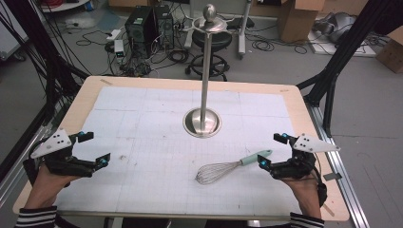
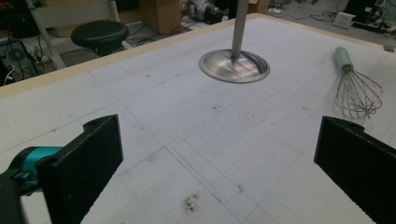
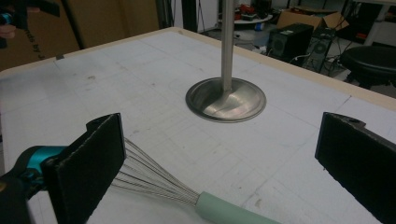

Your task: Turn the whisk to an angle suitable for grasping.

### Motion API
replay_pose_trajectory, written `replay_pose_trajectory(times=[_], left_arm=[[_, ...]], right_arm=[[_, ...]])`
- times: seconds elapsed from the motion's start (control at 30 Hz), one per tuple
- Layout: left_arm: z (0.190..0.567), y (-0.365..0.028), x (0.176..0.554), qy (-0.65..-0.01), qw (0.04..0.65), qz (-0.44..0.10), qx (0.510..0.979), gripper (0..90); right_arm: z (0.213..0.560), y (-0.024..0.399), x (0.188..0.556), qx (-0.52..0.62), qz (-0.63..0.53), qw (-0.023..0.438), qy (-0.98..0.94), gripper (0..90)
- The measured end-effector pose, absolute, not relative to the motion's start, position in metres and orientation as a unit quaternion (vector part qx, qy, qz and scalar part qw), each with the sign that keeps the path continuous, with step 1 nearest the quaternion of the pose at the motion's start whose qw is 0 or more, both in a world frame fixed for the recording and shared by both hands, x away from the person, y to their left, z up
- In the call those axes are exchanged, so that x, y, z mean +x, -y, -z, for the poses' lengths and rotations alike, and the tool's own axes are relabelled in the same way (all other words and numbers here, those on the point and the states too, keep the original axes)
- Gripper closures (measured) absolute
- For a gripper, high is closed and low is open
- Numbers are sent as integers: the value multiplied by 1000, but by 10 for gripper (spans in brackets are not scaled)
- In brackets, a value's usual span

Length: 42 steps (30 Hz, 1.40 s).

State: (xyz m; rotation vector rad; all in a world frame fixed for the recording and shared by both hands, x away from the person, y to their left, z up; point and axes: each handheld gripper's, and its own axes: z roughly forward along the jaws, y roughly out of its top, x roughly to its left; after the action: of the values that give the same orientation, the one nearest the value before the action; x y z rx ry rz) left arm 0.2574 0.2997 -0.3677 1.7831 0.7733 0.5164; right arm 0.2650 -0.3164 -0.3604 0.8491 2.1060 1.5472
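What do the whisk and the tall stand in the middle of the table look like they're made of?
Whisk: thin bare metal wires, probably steel, with a pale green matte handle that looks like plastic or silicone. Stand: polished metal, likely stainless steel; its round base shines and mirrors the pole. Neither material is certain from looks alone.

1. In the left gripper view, the tall silver metal stand with a round dished base (image 2: 234,65) is cut off by the top edge; its pole leaves the frame at upper centre.
2. In the right gripper view, that stand (image 3: 226,99) likewise loses its pole at the top edge.
3. The wire whisk with a pale green handle (image 3: 219,210) runs off the bottom edge of the right gripper view, and its wires pass behind the black jaw at lower left.
4. In the high view, the person's striped sleeves (image 1: 35,217) are cropped by the bottom edge.
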Motion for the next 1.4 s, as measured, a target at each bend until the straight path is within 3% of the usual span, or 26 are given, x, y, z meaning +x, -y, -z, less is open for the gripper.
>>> replay_pose_trajectory(times=[0.8,1.4], left_arm=[[362,-301,260,-315,536,-219,752,17],[360,-308,259,-318,535,-219,751,17]], right_arm=[[361,329,262,297,-522,207,-772,6],[343,333,279,291,-487,193,-801,5]])
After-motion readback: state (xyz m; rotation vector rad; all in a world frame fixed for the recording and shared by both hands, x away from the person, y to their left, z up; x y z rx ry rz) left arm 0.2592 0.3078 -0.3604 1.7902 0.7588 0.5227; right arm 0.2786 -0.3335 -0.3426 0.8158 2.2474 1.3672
